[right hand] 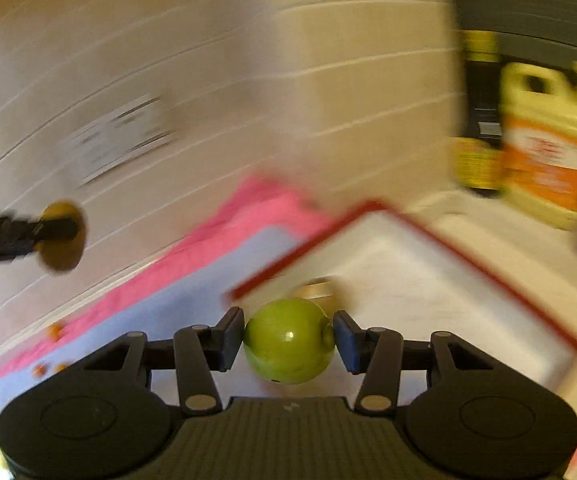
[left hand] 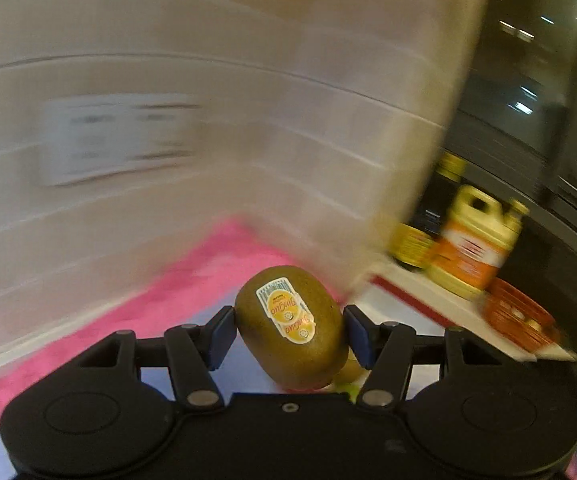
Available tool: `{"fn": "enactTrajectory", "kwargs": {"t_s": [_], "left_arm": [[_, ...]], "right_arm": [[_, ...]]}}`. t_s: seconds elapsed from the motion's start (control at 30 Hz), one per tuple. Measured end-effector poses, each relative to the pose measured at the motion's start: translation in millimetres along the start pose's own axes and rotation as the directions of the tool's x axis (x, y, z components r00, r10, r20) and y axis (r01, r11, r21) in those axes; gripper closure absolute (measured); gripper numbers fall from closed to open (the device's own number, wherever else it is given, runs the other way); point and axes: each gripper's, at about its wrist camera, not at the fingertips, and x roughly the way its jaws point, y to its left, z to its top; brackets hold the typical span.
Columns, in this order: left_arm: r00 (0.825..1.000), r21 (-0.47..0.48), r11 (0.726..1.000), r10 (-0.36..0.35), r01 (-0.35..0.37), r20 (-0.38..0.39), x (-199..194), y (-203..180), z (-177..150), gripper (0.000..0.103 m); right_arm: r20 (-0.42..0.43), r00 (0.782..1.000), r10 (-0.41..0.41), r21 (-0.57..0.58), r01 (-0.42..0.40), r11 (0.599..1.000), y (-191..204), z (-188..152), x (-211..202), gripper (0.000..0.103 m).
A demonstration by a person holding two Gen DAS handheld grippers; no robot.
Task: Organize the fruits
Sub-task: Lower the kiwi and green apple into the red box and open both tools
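The kiwi (left hand: pixel 290 326) wears two overlapping oval stickers, yellow-orange on white, with lettering that looks like "Jinguo" (upside down, slightly soft). Its skin is brown-green and finely fuzzy; the left gripper (left hand: pixel 290 334) pinches it between blue pads, above a pink cloth (left hand: pixel 192 280). The right gripper (right hand: pixel 288 340) clamps a glossy green apple (right hand: pixel 288 346) — round, with one bright highlight — in front of a white, red-rimmed tray (right hand: pixel 440 280). A yellow jug (right hand: pixel 548 140) carries an orange label, its print too blurred to read.
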Motion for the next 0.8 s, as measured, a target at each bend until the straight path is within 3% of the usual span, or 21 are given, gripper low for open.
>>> {"fn": "enactTrajectory", "kwargs": {"t_s": [0.13, 0.23, 0.43, 0.67, 0.8], "left_arm": [[0.988, 0.053, 0.99, -0.125, 0.13, -0.088, 57, -51, 2, 0.033], [0.974, 0.088, 0.979, -0.17, 0.185, -0.152, 101, -78, -5, 0.033], [0.948, 0.062, 0.978, -0.176, 0.199, -0.265, 173, -98, -9, 0.033], [0.928, 0.049, 0.989, -0.117, 0.143, -0.354, 245, -107, -19, 0.033], [0.921, 0.061, 0.991, -0.085, 0.117, -0.381, 265, -108, -27, 0.033]], "right_arm": [[-0.015, 0.996, -0.088, 0.064, 0.089, 0.994, -45, 5, 6, 0.052], [-0.062, 0.992, -0.108, 0.119, 0.114, 0.986, -72, 4, 19, 0.052], [-0.153, 0.983, -0.099, 0.141, 0.12, 0.983, -93, -9, 46, 0.052], [-0.213, 0.972, -0.104, 0.115, 0.13, 0.985, -100, -16, 65, 0.052], [-0.225, 0.968, -0.114, 0.093, 0.138, 0.986, -97, -16, 71, 0.052]]}}
